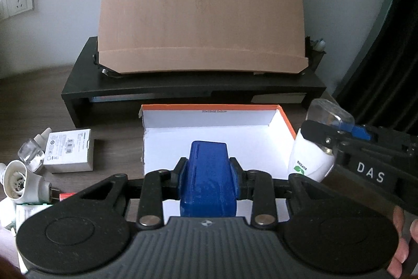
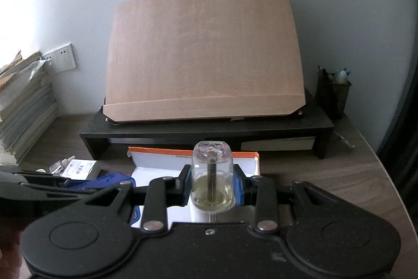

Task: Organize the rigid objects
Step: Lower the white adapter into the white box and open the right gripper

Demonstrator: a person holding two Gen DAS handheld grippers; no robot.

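My left gripper (image 1: 208,166) is shut on a blue plastic case (image 1: 207,182), held just above the near part of an open white box with an orange rim (image 1: 209,107). From the right comes my right gripper (image 1: 327,134), shut on a white plug-in repellent device (image 1: 311,158) with a clear bottle on top. In the right wrist view the same gripper (image 2: 213,186) clamps that clear bottle (image 2: 212,174), which has yellowish liquid and a wick inside. It hangs over the box (image 2: 156,151), with the blue case (image 2: 115,181) to its left.
On the brown desk left of the box lie a small white carton (image 1: 69,151), a clear refill bottle (image 1: 32,152) and a white plug-in unit (image 1: 21,181). Behind stands a black riser (image 1: 183,88) bearing a wooden board (image 1: 201,7). A pen holder (image 2: 331,93) and stacked books (image 2: 23,109) flank it.
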